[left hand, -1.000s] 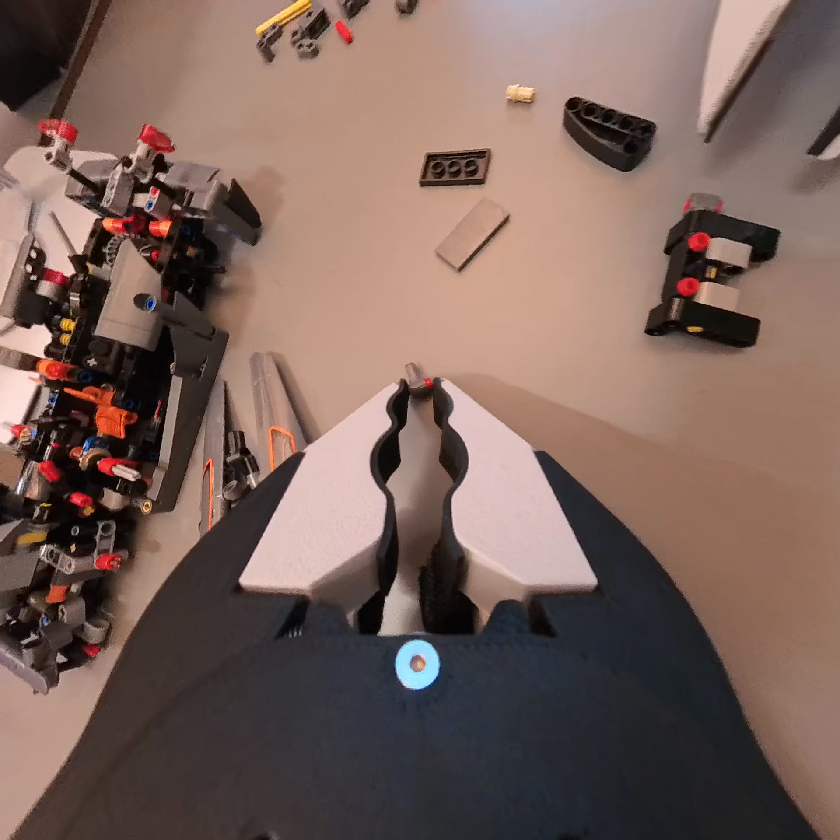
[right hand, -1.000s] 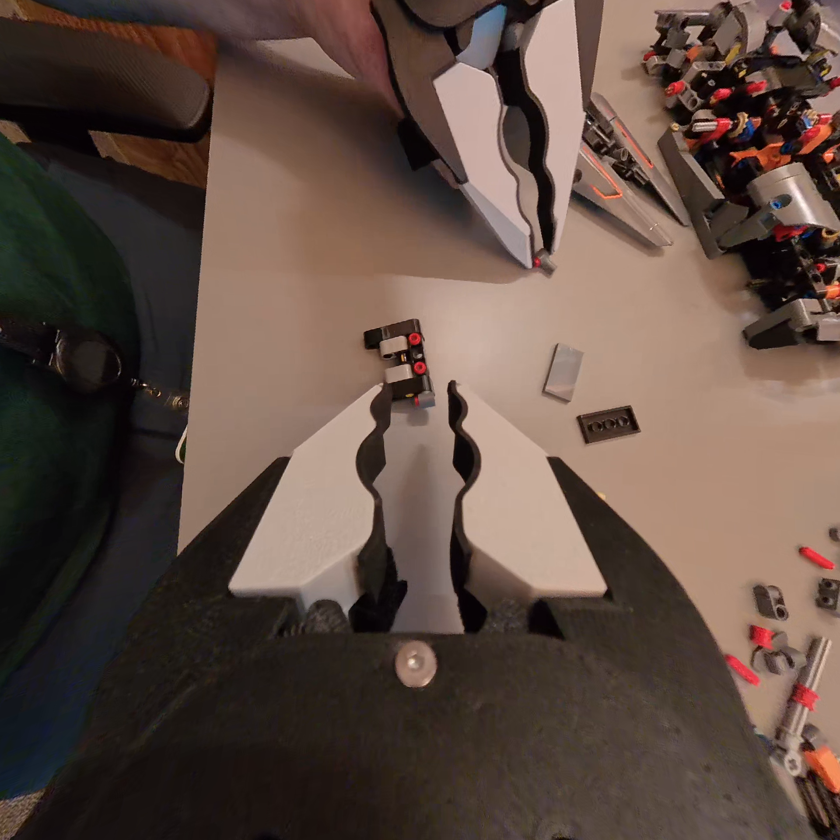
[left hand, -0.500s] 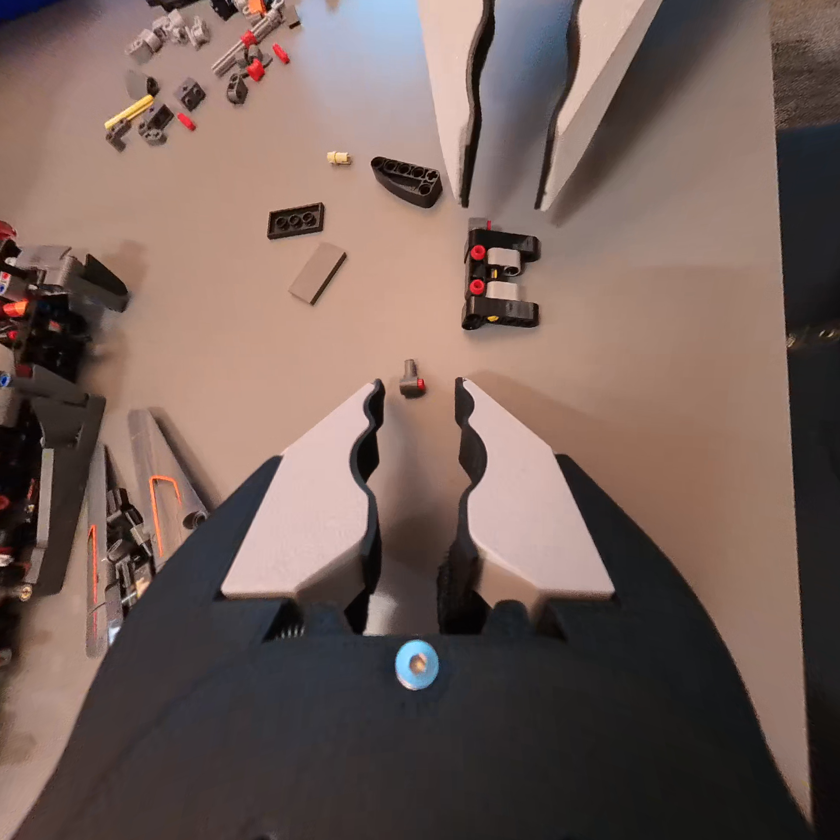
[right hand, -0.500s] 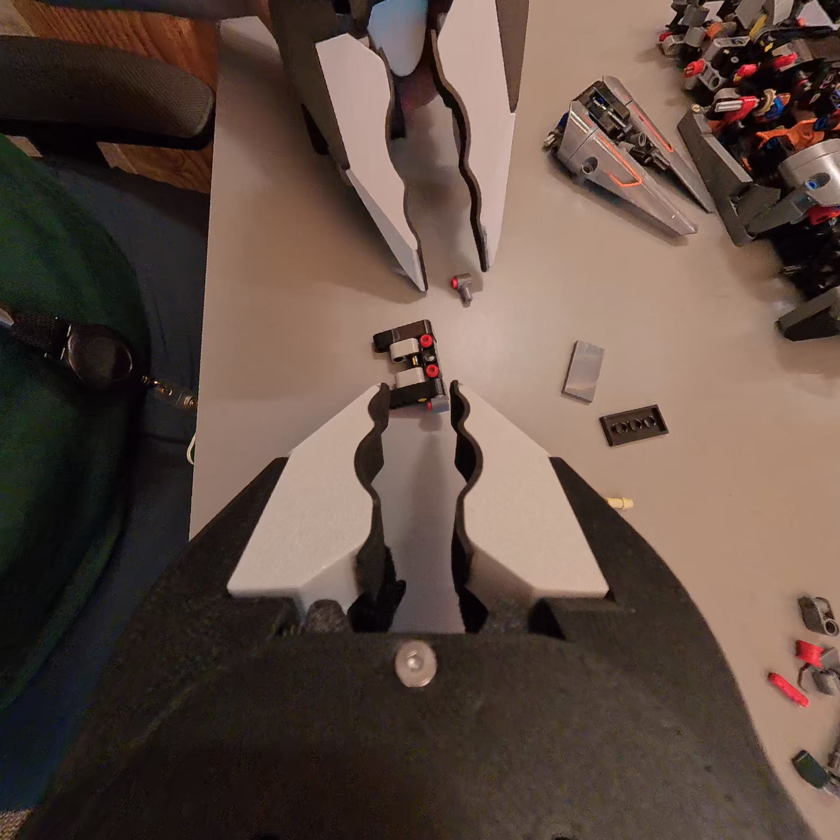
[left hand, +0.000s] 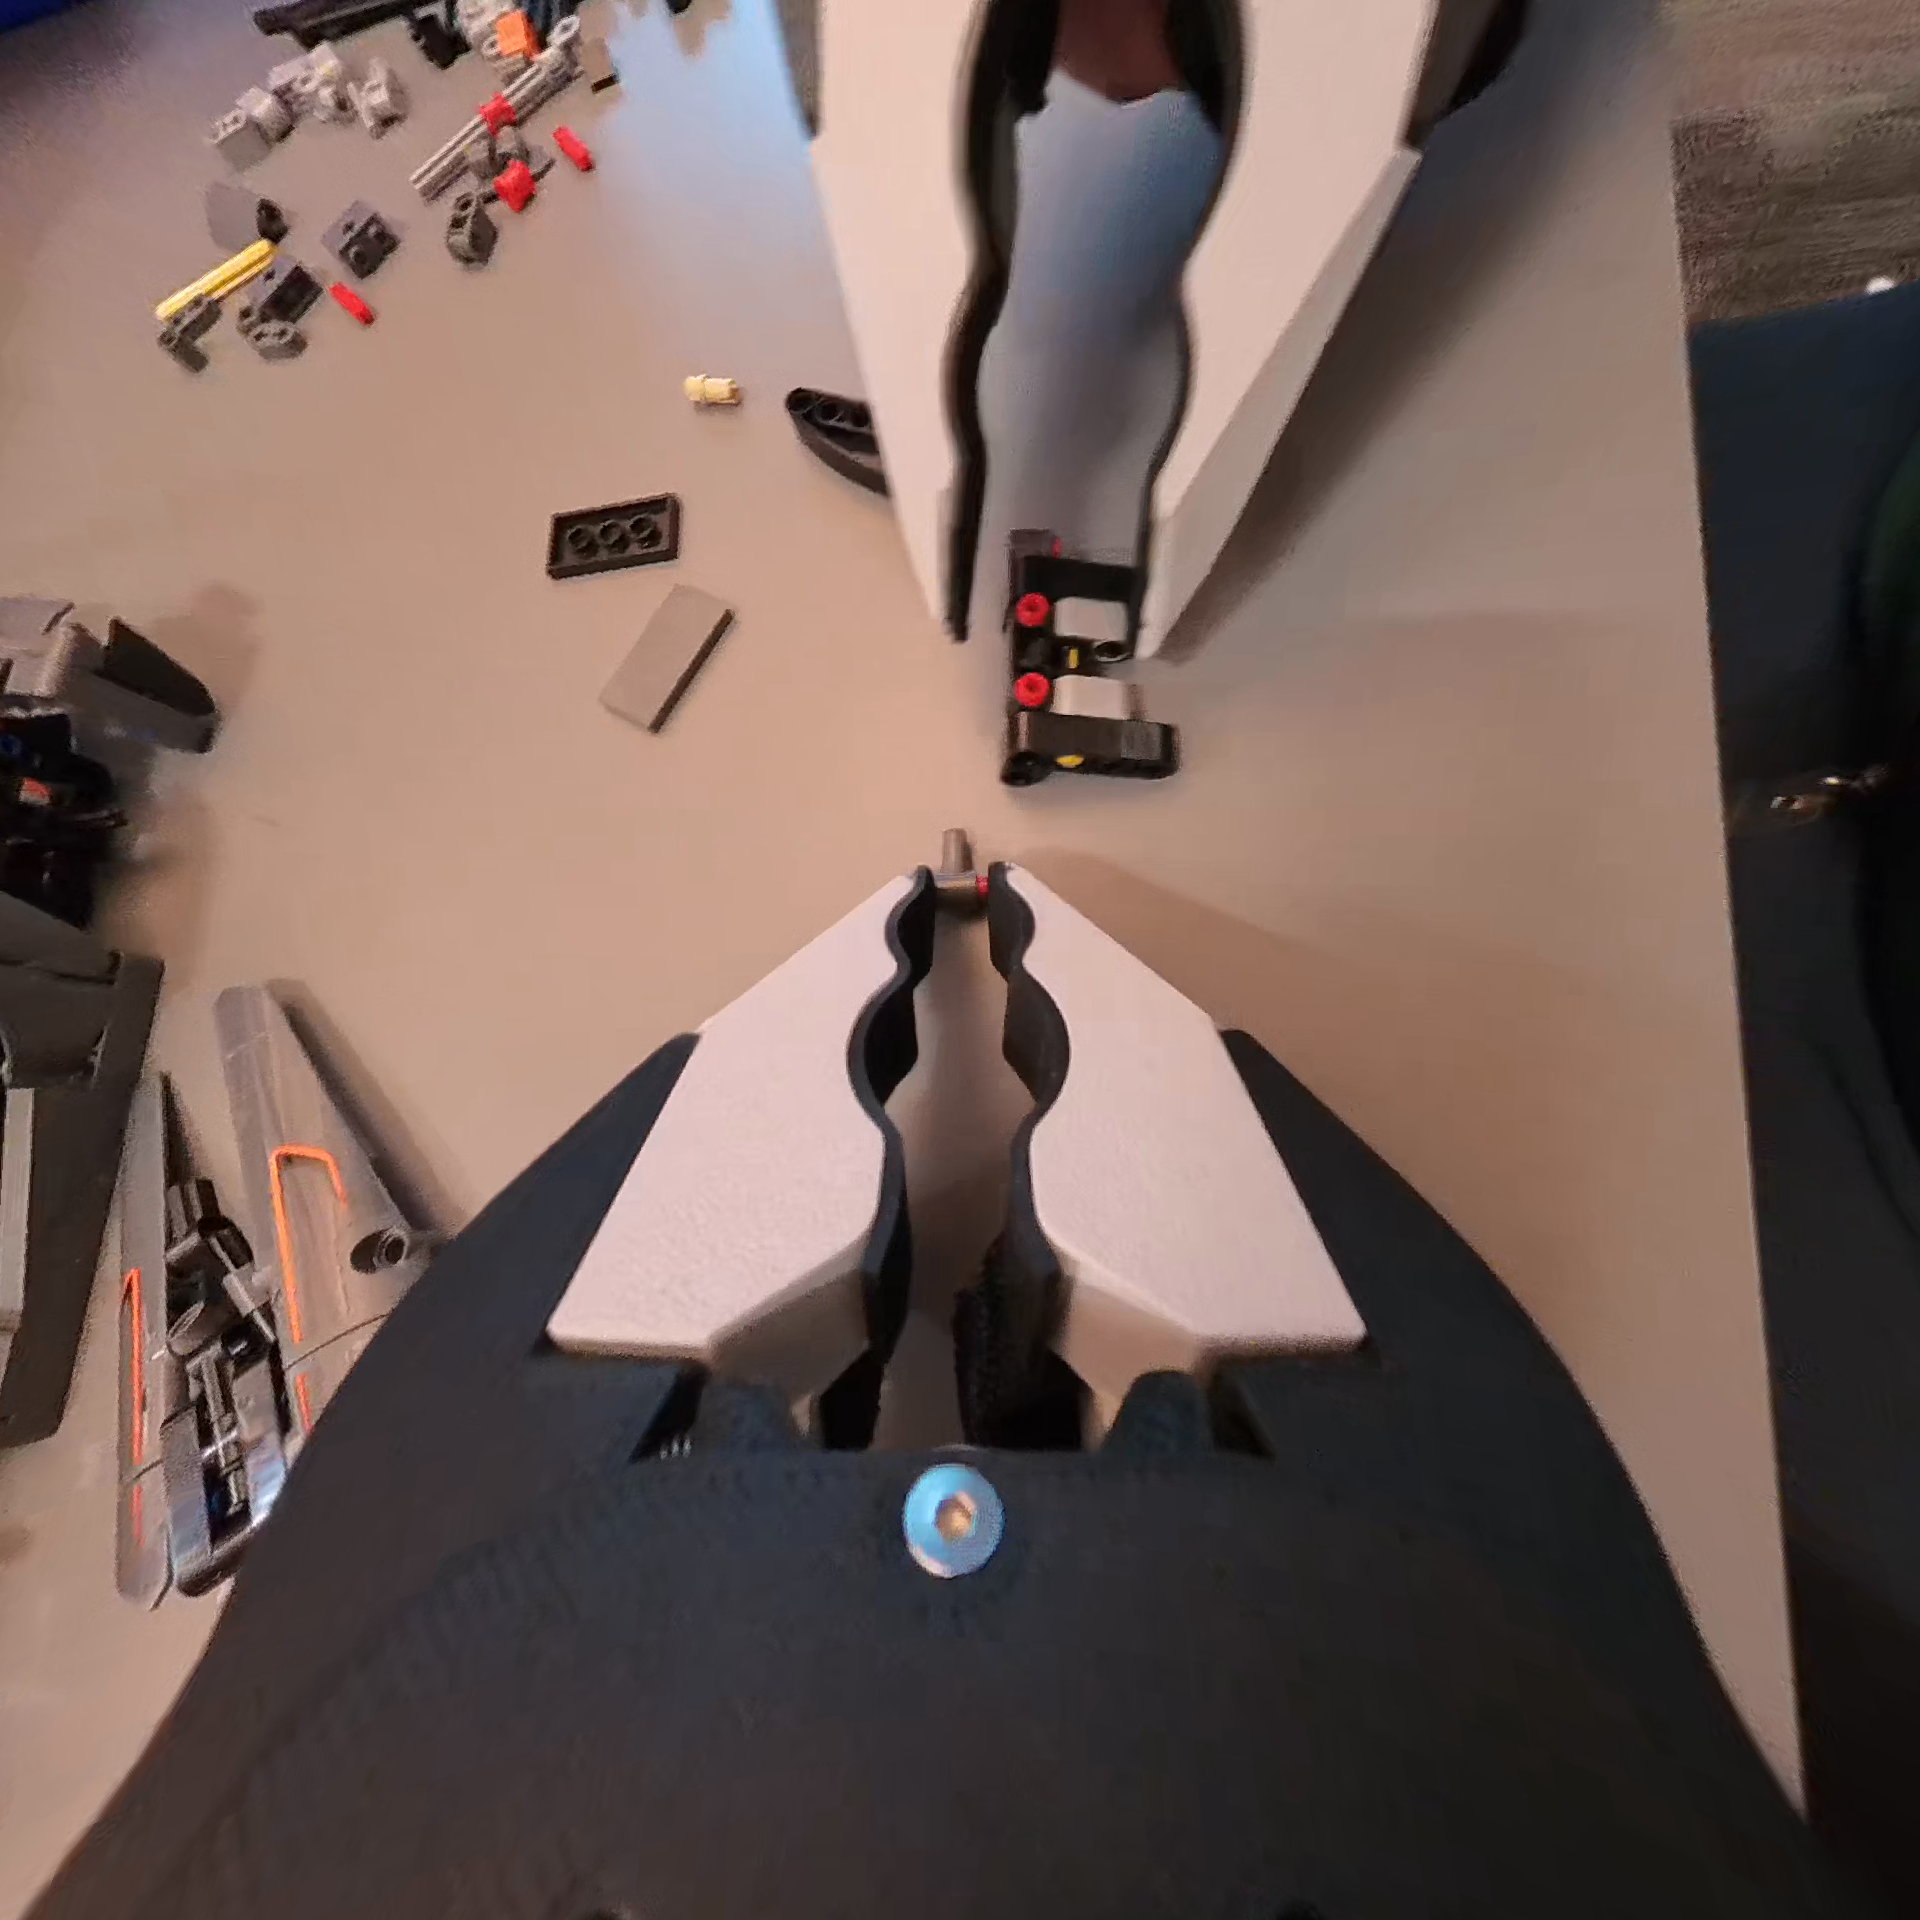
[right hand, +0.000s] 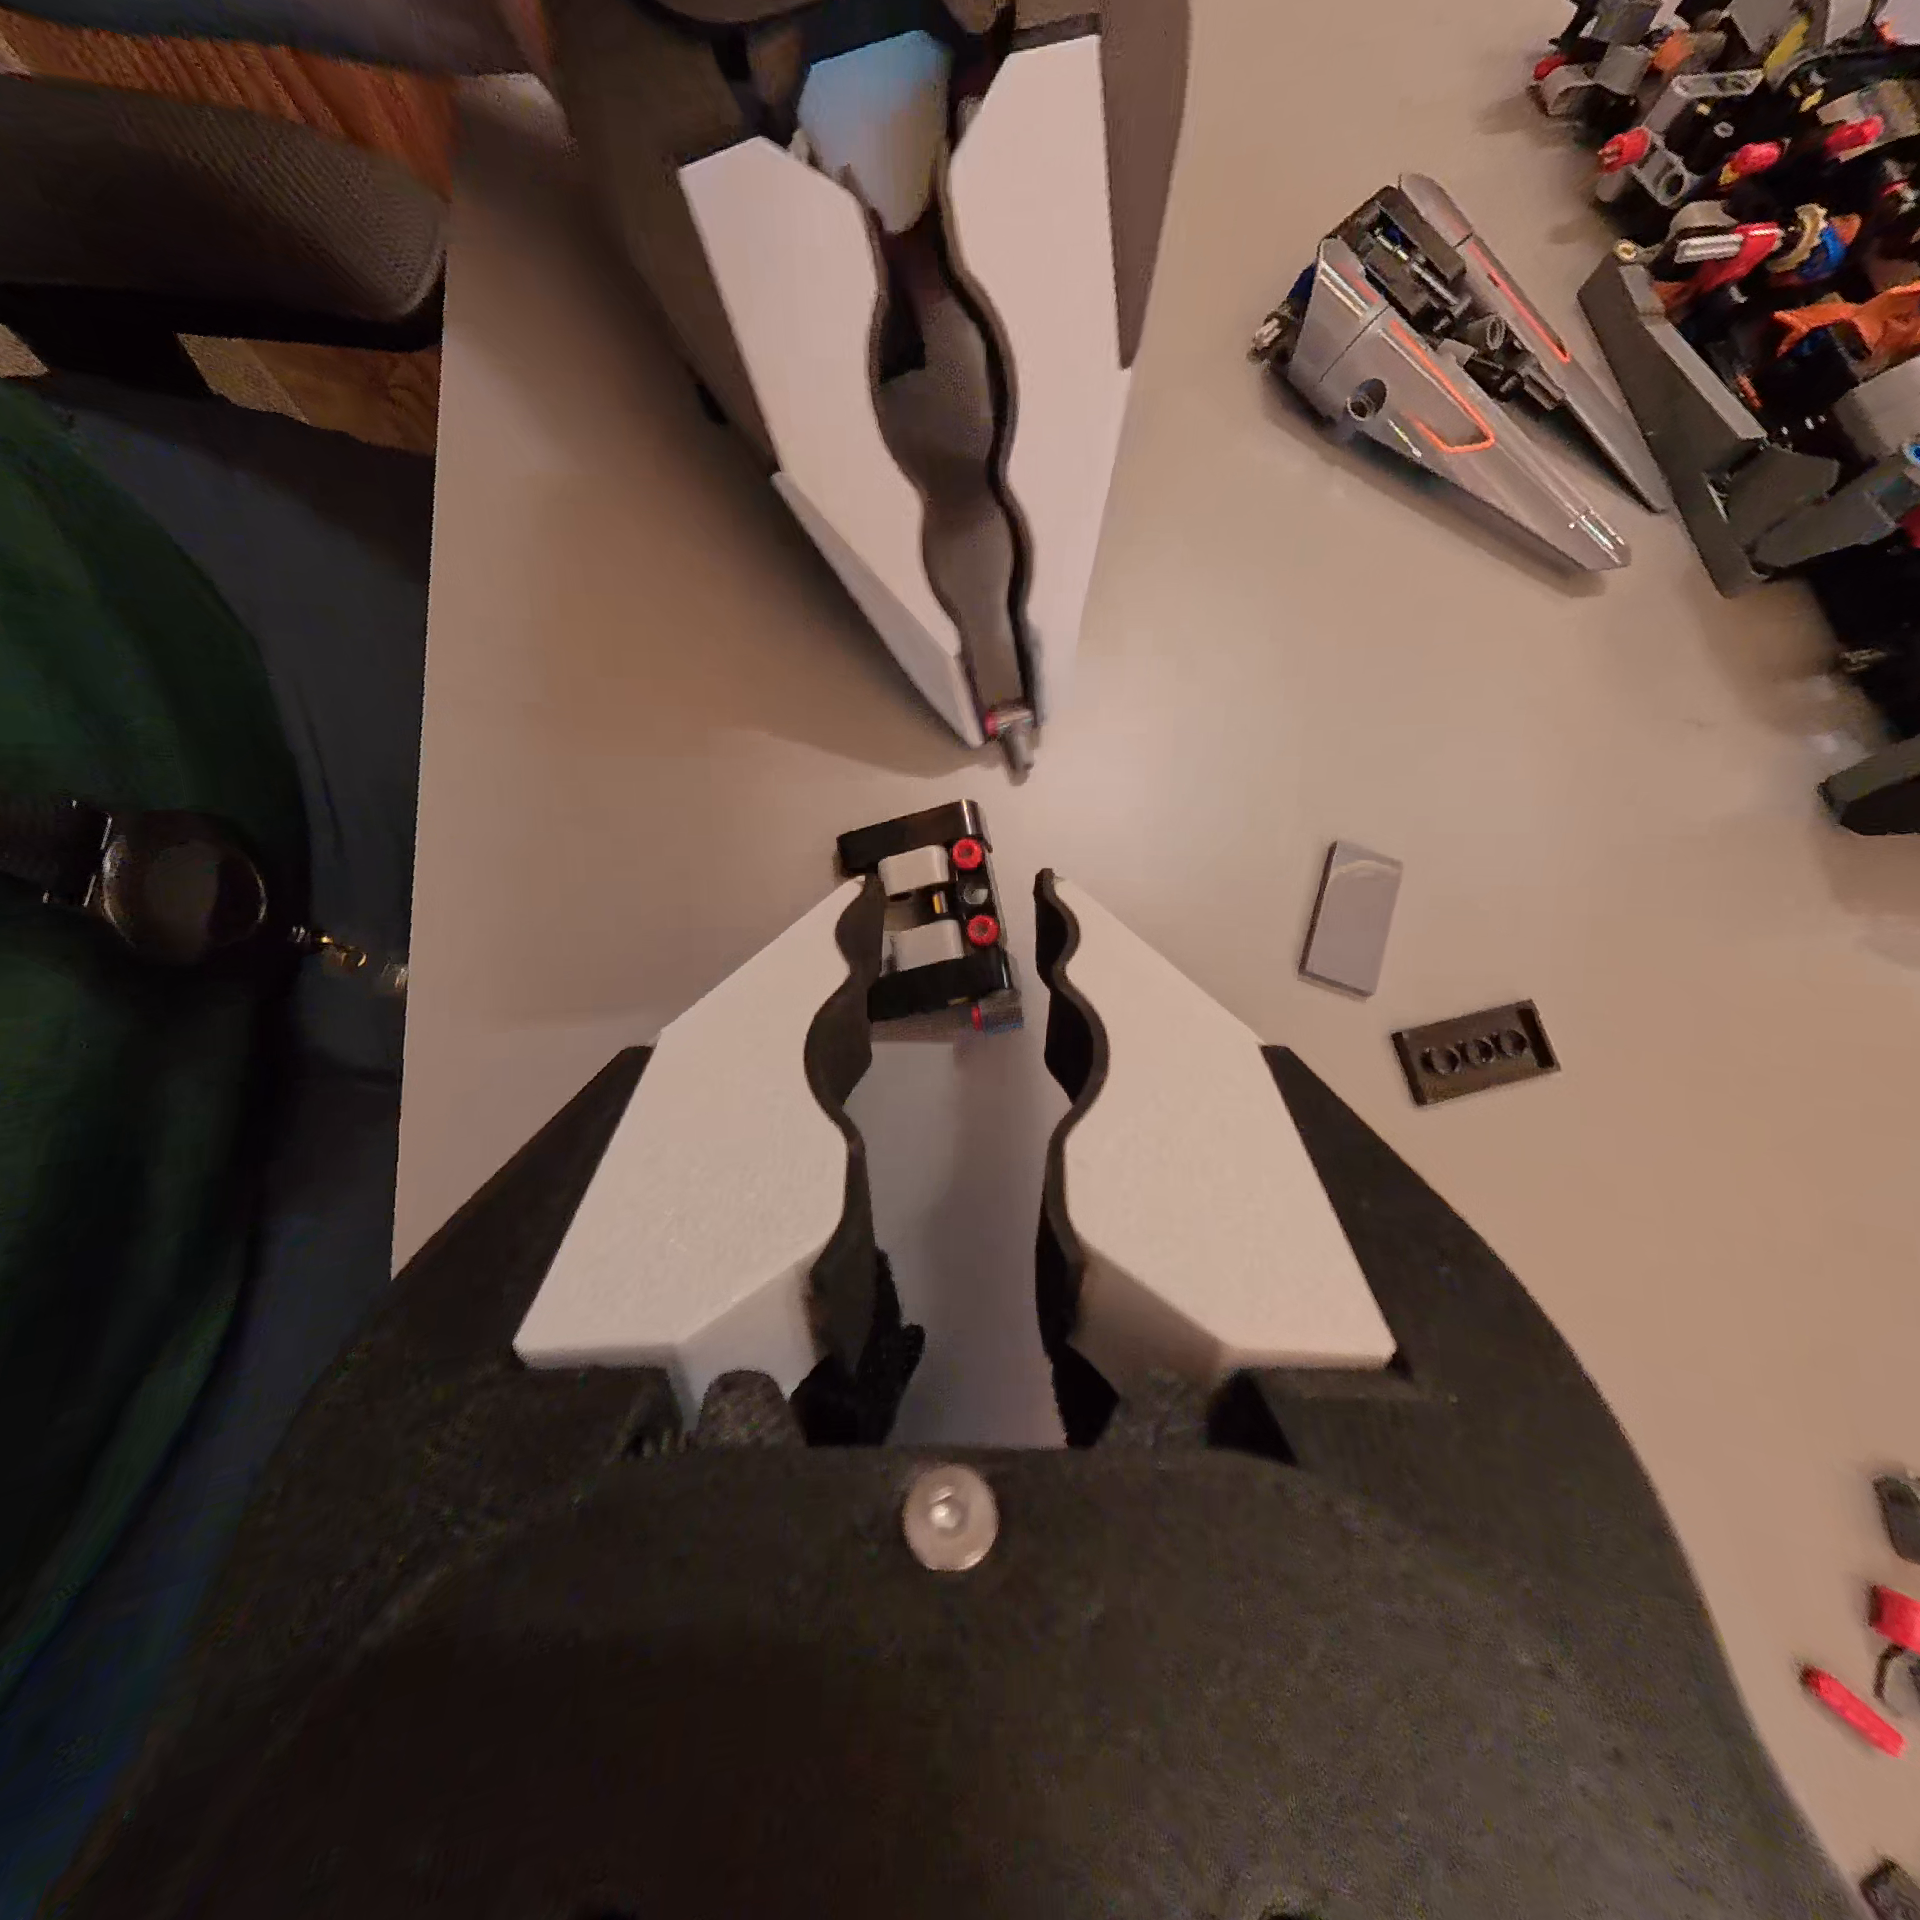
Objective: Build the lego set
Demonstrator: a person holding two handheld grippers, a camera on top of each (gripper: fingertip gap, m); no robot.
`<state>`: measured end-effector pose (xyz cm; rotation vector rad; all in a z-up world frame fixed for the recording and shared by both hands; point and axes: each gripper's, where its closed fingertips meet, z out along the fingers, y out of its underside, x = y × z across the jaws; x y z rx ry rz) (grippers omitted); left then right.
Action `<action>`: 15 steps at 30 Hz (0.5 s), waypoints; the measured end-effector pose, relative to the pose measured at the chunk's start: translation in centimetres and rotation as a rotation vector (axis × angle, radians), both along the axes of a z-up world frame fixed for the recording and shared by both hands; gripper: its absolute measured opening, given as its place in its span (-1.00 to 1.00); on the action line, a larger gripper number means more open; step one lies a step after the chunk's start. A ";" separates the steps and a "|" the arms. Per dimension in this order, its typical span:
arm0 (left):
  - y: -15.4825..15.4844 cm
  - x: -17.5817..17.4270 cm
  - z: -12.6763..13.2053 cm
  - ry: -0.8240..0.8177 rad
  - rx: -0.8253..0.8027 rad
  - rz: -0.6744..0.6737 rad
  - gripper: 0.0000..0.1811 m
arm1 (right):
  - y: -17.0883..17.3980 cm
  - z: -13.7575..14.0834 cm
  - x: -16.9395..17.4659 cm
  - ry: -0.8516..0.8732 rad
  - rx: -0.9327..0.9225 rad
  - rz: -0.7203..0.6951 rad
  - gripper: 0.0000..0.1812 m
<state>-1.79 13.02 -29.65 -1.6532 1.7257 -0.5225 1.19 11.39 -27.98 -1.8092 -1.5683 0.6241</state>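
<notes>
My left gripper (left hand: 958,878) is shut on a small grey connector with a red pin (left hand: 953,844), held at its fingertips just above the table. A black and grey sub-assembly with two red pins (left hand: 1081,727) lies just beyond it. My right gripper (right hand: 951,888) is open, its fingers on either side of that sub-assembly (right hand: 940,971). In the right wrist view the left gripper (right hand: 1003,722) points at me with the connector (right hand: 1013,743) in its tips. In the left wrist view the right gripper (left hand: 1051,634) comes in from the top.
A grey tile (left hand: 667,657), a black plate (left hand: 613,535), a black curved beam (left hand: 831,426) and a tan pin (left hand: 713,390) lie left of the grippers. Loose parts (left hand: 364,208) sit far left. Grey wedge panels (left hand: 281,1226) and the big model (right hand: 1766,260) lie aside. The table edge (left hand: 1704,935) is close. One gripper's finger ends stand about 5 cm off the other's.
One second ago my left gripper held the connector; half a second ago it was open with the connector on the table; now it is shut on it again. My right gripper moved forward around the sub-assembly.
</notes>
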 end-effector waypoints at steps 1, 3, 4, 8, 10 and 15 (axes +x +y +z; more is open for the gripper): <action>-0.3 0.0 0.0 0.003 0.011 -0.005 -0.91 | 0.0 -0.2 -0.2 -0.005 -0.004 0.005 -0.71; -1.0 0.3 0.2 -0.010 -0.001 -0.024 -0.91 | -0.1 -0.7 -0.4 -0.021 -0.013 0.020 -0.76; -1.2 0.4 0.5 -0.024 0.009 -0.028 -0.91 | -0.1 -0.8 -0.5 -0.018 -0.024 0.023 -0.77; -1.6 0.7 1.0 -0.060 0.030 -0.039 -0.91 | -0.1 -0.9 -0.6 0.011 -0.059 0.021 -0.80; -1.5 0.5 0.7 -0.046 0.045 -0.041 -0.91 | -0.1 -1.0 -0.5 0.021 -0.084 0.014 -0.86; -1.4 0.8 0.7 -0.049 0.064 -0.060 -0.92 | -0.1 -1.0 -0.5 0.046 -0.107 0.014 -0.87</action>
